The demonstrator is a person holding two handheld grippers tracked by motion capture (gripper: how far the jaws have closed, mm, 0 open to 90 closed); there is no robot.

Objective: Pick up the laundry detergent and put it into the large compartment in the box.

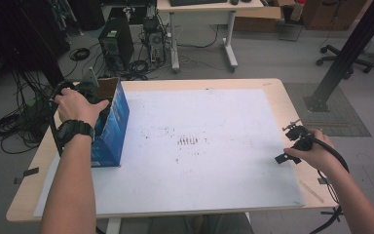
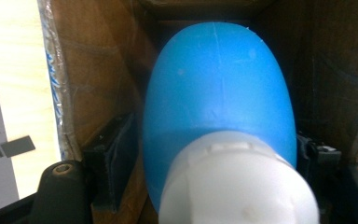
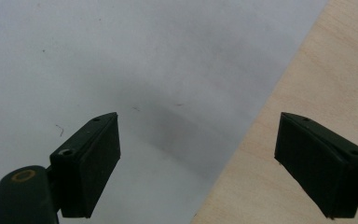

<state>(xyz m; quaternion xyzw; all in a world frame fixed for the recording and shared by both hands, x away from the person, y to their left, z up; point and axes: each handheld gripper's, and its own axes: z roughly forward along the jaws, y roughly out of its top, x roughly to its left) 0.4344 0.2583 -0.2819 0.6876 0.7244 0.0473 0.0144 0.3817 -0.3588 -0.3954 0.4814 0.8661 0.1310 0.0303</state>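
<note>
A blue cardboard box [image 1: 113, 127] stands open-topped at the table's left. My left gripper [image 2: 214, 140] reaches down into it, its body under the person's left hand [image 1: 74, 105]. Its two jaws press the sides of a blue plastic bottle [image 2: 219, 88] with a white cap [image 2: 235, 184], between the box's brown inner walls [image 2: 98, 79]. My right gripper [image 1: 288, 145] is held low at the table's right. Its jaws stand wide apart with nothing between them, over the white sheet's [image 3: 121, 60] right edge and bare wood [image 3: 317, 79].
The white sheet [image 1: 209, 146] covers most of the wooden table [image 1: 278, 95]. On the floor behind are a computer tower [image 1: 115, 44], coiled cables [image 1: 9, 127] at the left, a desk [image 1: 202, 14], a black slanted post [image 1: 346, 53] and a chair base [image 1: 346, 61].
</note>
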